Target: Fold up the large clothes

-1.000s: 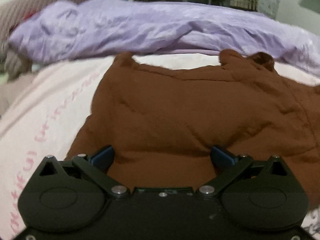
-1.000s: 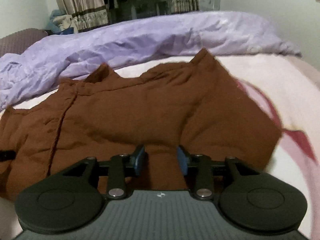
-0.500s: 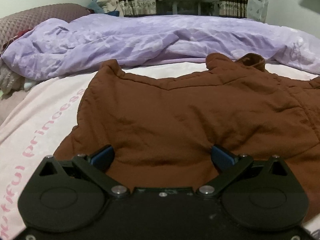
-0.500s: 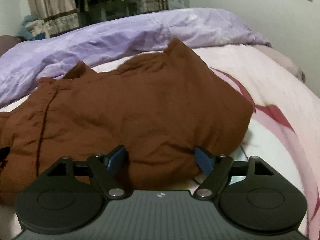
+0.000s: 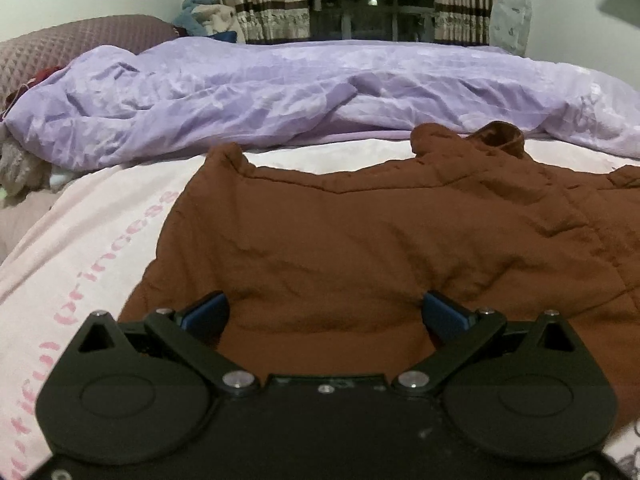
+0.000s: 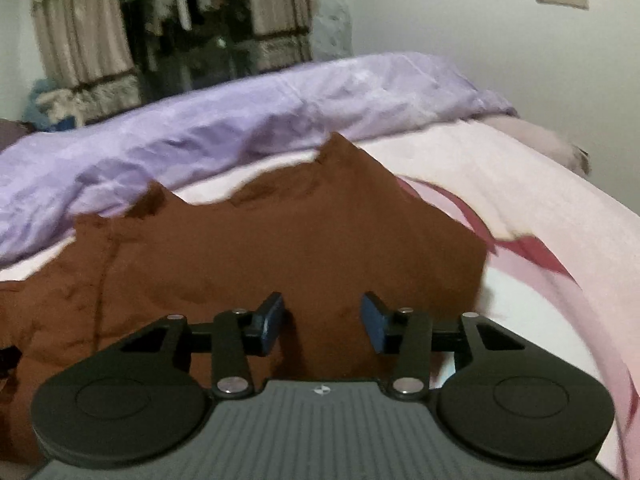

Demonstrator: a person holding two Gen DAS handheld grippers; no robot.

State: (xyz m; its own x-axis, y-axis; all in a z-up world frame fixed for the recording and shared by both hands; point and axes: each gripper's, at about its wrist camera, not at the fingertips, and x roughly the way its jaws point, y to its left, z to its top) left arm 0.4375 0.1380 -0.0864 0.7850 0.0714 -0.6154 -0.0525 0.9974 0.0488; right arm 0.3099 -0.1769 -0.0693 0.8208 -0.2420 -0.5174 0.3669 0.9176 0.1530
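Observation:
A large brown padded garment [image 5: 380, 240] lies spread on the pink bed sheet [image 5: 100, 240]; it also shows in the right wrist view [image 6: 280, 248]. My left gripper [image 5: 325, 314] is wide open at the garment's near edge, with cloth lying between its blue pads. My right gripper [image 6: 322, 322] is partly open over the garment's near right part, with brown cloth between its pads; this view is blurred. I cannot tell whether either gripper touches the cloth.
A crumpled lilac duvet [image 5: 280, 92] lies along the far side of the bed, also in the right wrist view [image 6: 240, 120]. A maroon pillow [image 5: 60, 48] is at far left. Curtains and a dark window [image 5: 372, 0] stand behind. The bed's right edge [image 6: 600, 220] meets a white wall.
The right gripper opened wide half a second ago and has now narrowed again around the cloth while moving. The left gripper stayed wide open and its view shifted a little.

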